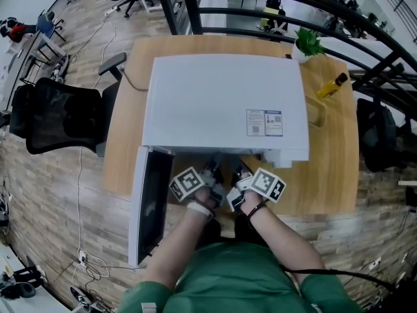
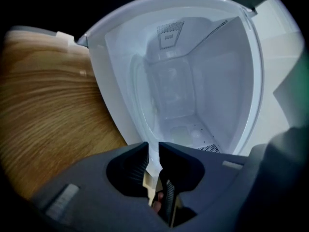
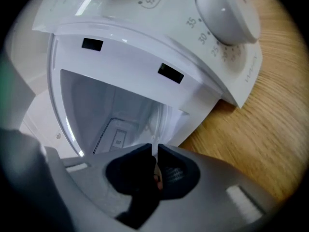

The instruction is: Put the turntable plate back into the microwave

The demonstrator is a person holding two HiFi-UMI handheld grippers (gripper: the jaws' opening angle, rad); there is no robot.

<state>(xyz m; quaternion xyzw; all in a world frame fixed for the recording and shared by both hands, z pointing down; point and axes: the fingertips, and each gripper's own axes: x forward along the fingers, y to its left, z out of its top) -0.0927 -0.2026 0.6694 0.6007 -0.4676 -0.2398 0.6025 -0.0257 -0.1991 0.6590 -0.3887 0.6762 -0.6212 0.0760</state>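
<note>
Head view: left tool (image 1: 212,173) and right tool (image 1: 238,177) are held at 6 o'clock of the microwave (image 1: 221,103). Left gripper view: turntable plate (image 2: 150,146) rim is pinched, glass reaching toward the cavity (image 2: 193,95). Right gripper view: rim pinched likewise, presumably to keep it balanced.

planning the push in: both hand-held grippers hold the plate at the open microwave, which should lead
Left, probably. The left hand-held gripper, shut on the plate rim, looks straight into the microwave cavity; the right hand-held gripper, also clamped, sits off toward the dial side.
</note>
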